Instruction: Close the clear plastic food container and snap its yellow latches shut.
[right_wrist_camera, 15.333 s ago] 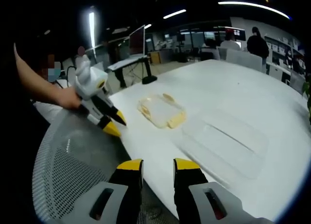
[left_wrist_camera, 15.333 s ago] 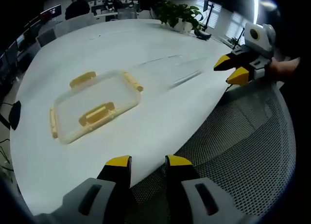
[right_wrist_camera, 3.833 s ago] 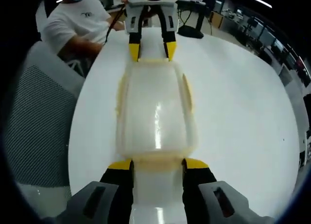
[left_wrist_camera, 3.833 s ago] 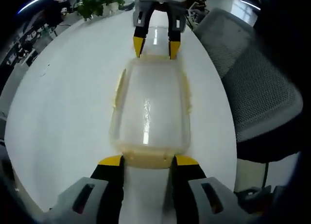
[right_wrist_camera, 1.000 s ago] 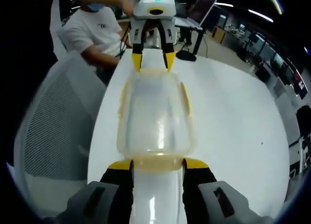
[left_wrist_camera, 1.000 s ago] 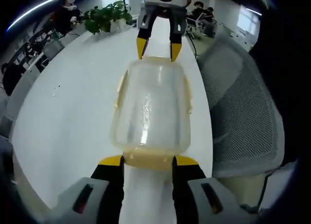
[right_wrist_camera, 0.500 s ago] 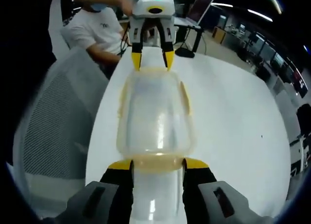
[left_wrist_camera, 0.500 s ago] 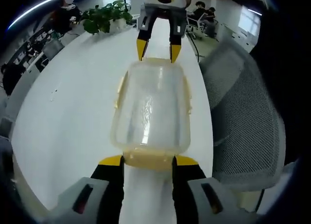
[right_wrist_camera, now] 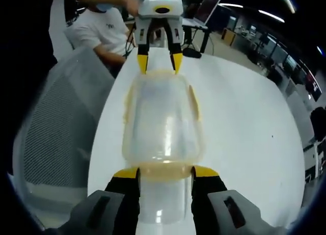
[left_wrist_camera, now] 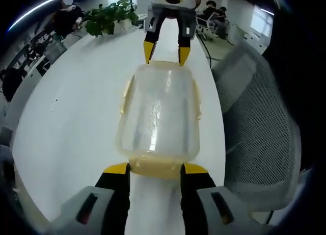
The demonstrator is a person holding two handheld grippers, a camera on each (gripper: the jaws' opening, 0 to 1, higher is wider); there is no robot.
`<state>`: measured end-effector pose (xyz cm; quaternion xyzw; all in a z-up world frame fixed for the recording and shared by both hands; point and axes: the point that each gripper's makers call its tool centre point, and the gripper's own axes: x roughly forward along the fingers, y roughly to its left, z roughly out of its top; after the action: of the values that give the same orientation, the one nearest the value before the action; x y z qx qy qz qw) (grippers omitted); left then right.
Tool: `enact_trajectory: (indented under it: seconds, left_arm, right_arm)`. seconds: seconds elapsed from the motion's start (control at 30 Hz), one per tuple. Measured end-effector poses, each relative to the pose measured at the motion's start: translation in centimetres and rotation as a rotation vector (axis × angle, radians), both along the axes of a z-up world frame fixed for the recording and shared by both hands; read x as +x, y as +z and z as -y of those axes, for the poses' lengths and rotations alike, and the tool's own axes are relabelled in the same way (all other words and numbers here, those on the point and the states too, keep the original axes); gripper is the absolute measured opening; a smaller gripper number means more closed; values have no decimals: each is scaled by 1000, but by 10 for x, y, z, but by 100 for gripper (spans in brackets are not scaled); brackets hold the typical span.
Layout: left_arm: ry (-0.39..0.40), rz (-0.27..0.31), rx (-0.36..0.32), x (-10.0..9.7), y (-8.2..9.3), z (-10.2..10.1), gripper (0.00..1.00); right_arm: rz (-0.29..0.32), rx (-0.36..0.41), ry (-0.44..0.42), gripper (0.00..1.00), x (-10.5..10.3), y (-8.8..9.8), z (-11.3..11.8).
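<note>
White table [left_wrist_camera: 66,123] bears the container [left_wrist_camera: 158,112], each spread tool [left_wrist_camera: 152,168] [right_wrist_camera: 165,172] straddling an end latch.

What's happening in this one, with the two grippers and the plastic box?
A person holds a gripper at each end of a clear plastic food container on a white table. The lid is on. The left gripper straddles the yellow latch at its end, the right gripper the latch at the opposite end, both with jaws apart. A mesh chair stands beside the table.
</note>
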<state>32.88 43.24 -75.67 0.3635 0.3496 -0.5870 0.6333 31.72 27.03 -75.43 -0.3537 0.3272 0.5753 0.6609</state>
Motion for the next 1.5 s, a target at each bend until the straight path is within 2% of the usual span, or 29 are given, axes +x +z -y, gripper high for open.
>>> enact_trajectory:
  seconds: [0.47, 1.5]
  left_arm:
    - [-21, -2, 10, 7, -2, 26, 37]
    - [-33, -20, 27, -1, -14, 77, 37]
  right_arm:
    - [-6, 15, -25, 38, 3, -2, 27]
    - [-29, 32, -39, 38, -8, -8, 78]
